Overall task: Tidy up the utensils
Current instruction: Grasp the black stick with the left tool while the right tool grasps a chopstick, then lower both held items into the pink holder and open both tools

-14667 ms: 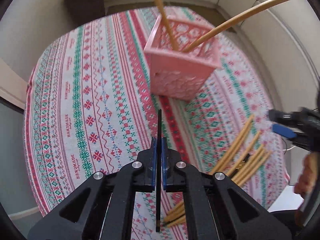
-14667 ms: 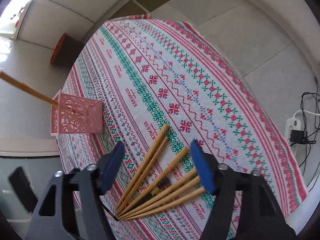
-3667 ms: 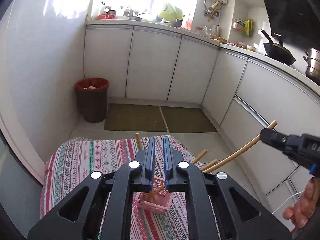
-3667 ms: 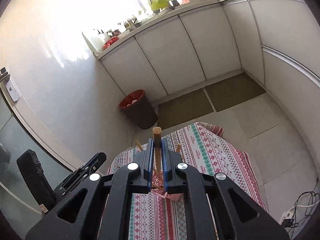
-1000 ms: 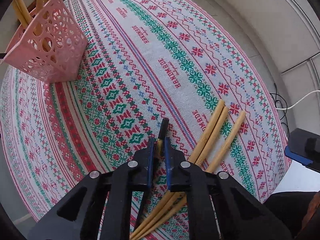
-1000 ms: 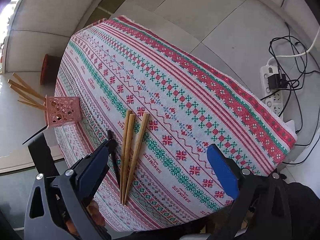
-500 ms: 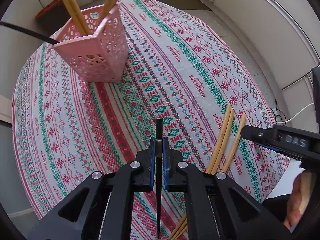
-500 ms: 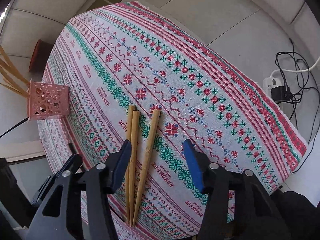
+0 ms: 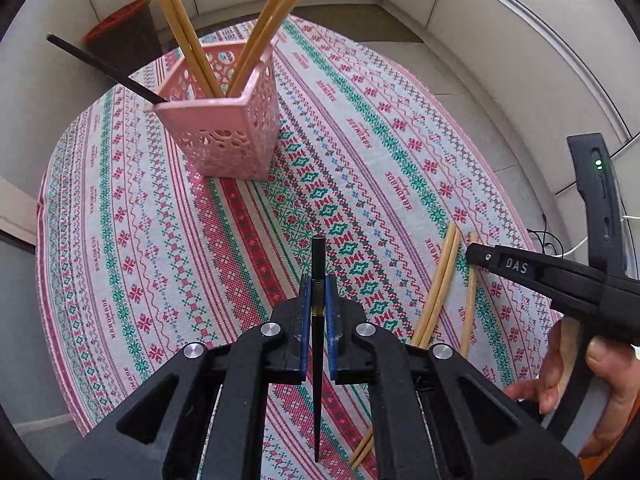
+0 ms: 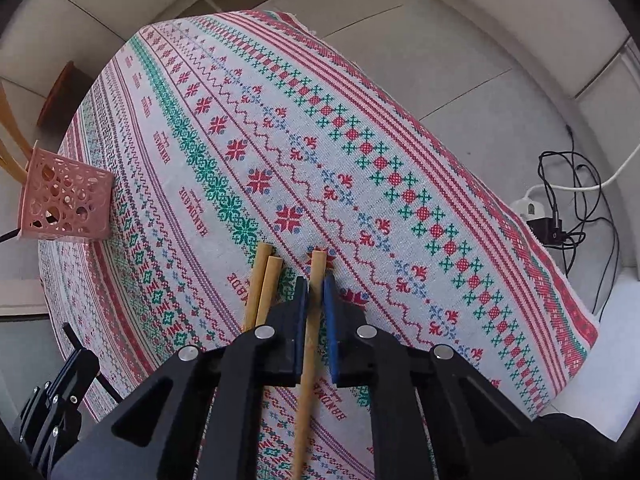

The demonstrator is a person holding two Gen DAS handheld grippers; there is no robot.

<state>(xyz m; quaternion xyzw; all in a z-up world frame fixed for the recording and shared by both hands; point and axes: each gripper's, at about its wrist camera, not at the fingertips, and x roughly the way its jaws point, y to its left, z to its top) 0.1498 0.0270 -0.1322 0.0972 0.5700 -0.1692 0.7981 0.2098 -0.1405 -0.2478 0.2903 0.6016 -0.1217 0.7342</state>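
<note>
My left gripper [image 9: 316,292] is shut on a black chopstick [image 9: 318,256] and holds it above the patterned tablecloth [image 9: 120,240]. Beyond it stands the pink perforated basket [image 9: 224,140], which holds several wooden chopsticks [image 9: 180,28] and one black chopstick [image 9: 100,66]. In the right wrist view my right gripper [image 10: 316,292] has its jaws closing, and the pads press on a wooden chopstick [image 10: 316,276] lying on the cloth. Two more wooden chopsticks [image 10: 264,280] lie side by side just left of it. The pink basket [image 10: 64,204] is far left in this view.
A person's hand [image 9: 600,364] holds the right gripper [image 9: 480,258] at the table's right edge. A brown bin [image 9: 128,36] stands on the floor behind the table. A power strip with cables [image 10: 540,216] lies on the floor beyond the table's right side.
The right gripper's jaws went from wide open to shut around the rightmost wooden chopstick. The left gripper lifted the black chopstick off the cloth and now faces the basket.
</note>
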